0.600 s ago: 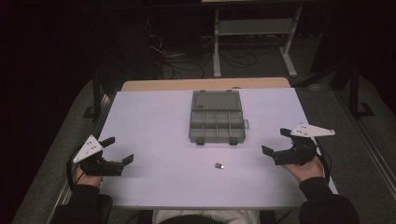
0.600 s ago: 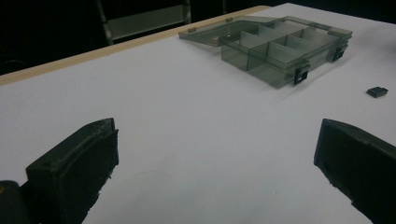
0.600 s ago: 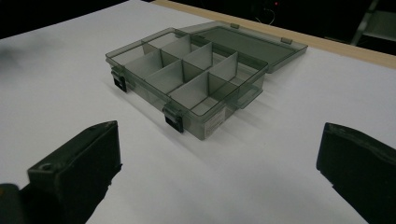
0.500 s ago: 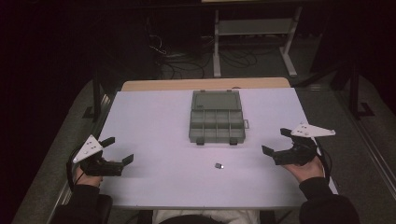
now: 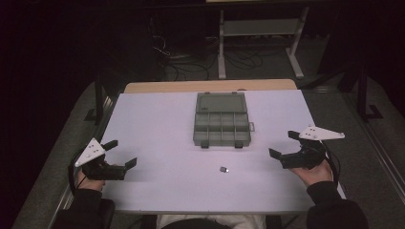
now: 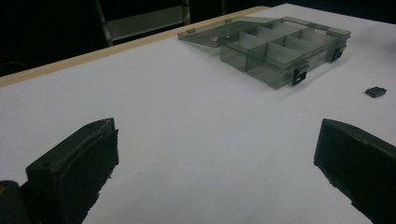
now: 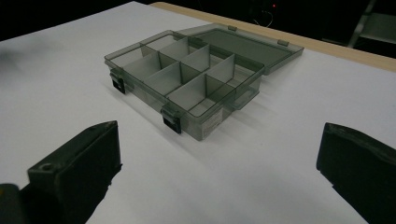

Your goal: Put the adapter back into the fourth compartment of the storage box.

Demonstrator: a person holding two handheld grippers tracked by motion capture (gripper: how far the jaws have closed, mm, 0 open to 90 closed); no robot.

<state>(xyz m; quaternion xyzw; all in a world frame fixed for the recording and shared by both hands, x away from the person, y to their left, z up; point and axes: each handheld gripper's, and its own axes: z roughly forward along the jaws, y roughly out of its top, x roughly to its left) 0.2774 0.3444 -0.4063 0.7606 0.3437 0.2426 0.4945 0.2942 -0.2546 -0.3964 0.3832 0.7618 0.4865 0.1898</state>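
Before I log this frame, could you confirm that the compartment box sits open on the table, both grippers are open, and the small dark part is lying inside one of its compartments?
Not quite: the small dark part lies on the bare table, in front of the compartment box, as the high view shows. The box is open, and the left gripper and right gripper are both open.

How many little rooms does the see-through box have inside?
8. The open grey see-through plastic box holds two rows of four compartments: one row near its flat-lying lid, one near the two black front latches.
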